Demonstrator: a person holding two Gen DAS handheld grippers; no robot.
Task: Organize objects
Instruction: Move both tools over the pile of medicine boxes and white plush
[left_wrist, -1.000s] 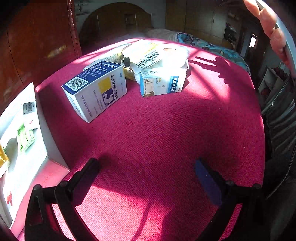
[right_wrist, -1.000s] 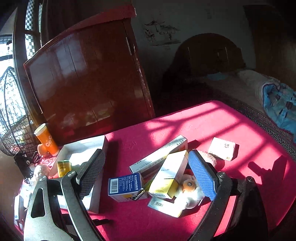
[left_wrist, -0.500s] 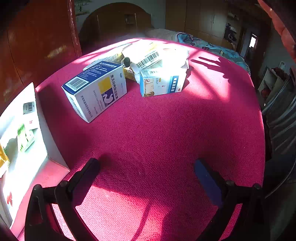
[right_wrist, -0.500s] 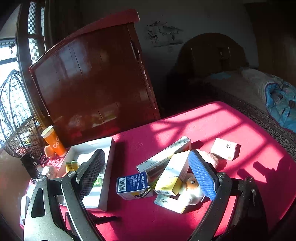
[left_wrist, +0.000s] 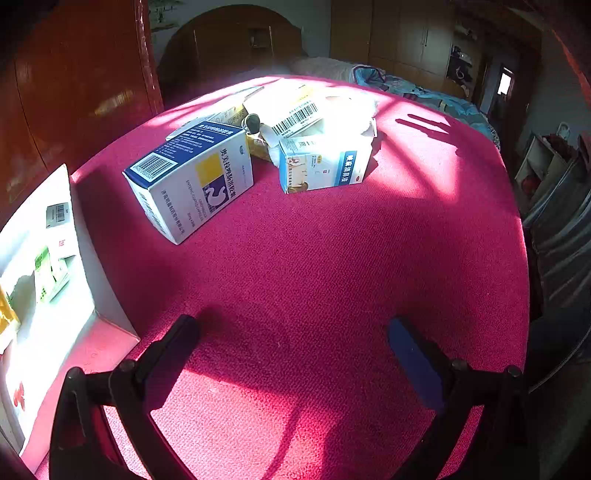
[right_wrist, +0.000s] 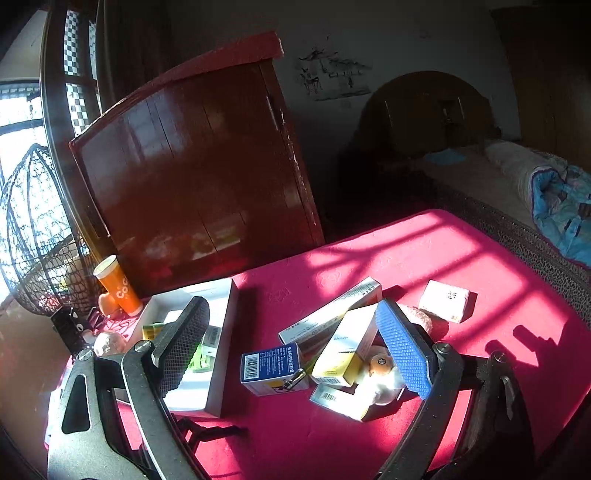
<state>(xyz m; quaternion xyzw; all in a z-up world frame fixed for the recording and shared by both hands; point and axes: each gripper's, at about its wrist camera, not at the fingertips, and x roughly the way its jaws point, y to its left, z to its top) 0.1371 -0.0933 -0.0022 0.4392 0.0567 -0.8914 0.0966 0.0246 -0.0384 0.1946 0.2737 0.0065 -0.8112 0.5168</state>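
A heap of medicine boxes lies on the red tablecloth (left_wrist: 314, 277). A blue and white box (left_wrist: 192, 177) (right_wrist: 271, 365) sits nearest, with a light blue box (left_wrist: 325, 166), a yellow and white box (right_wrist: 345, 347) and a long white box (right_wrist: 332, 310) behind it. A small pale box (right_wrist: 445, 300) lies apart. The white tray (left_wrist: 40, 280) (right_wrist: 221, 332) at the left holds a few small packs. My left gripper (left_wrist: 291, 332) is open over bare cloth, short of the boxes. My right gripper (right_wrist: 291, 325) is open above the heap, gripping nothing.
A dark red wooden cabinet (right_wrist: 199, 162) stands behind the table. An orange paper cup (right_wrist: 118, 286) and small items stand left of the tray. A bed with a blue quilt (right_wrist: 561, 206) lies to the right. A wire basket chair (right_wrist: 33, 236) is at far left.
The right gripper has drawn back and up a little from the heap, so the boxes look slightly smaller. A hand seen at the left view's top right has gone out of sight.
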